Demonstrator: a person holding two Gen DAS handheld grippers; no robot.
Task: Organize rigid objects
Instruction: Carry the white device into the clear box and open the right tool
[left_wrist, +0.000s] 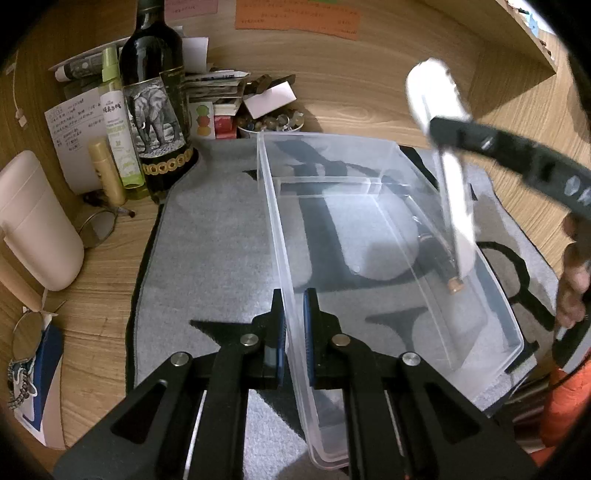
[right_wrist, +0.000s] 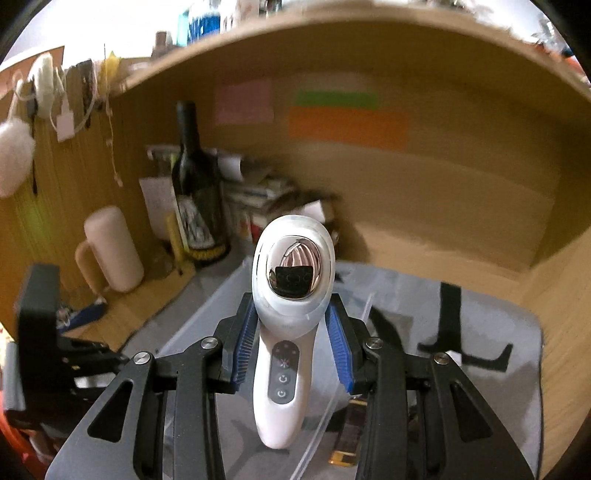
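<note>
A clear plastic bin (left_wrist: 369, 236) lies on a grey mat (left_wrist: 221, 240). My left gripper (left_wrist: 294, 332) is shut on the bin's left wall near its front corner. My right gripper (right_wrist: 291, 343) is shut on a white handheld device (right_wrist: 291, 295) with a chrome head and a grey button panel, and holds it upright. In the left wrist view the device (left_wrist: 439, 110) hangs over the bin's right side, its handle pointing down into the bin. A dark bottle with a cork end (left_wrist: 439, 258) lies inside the bin.
A dark wine bottle (left_wrist: 155, 103) with an elephant label, a green spray bottle (left_wrist: 118, 129), papers and a bowl of marbles (left_wrist: 269, 123) crowd the desk's back left. A pink jug (left_wrist: 33, 225) and glasses (left_wrist: 99, 229) sit left. A wooden shelf wall stands behind.
</note>
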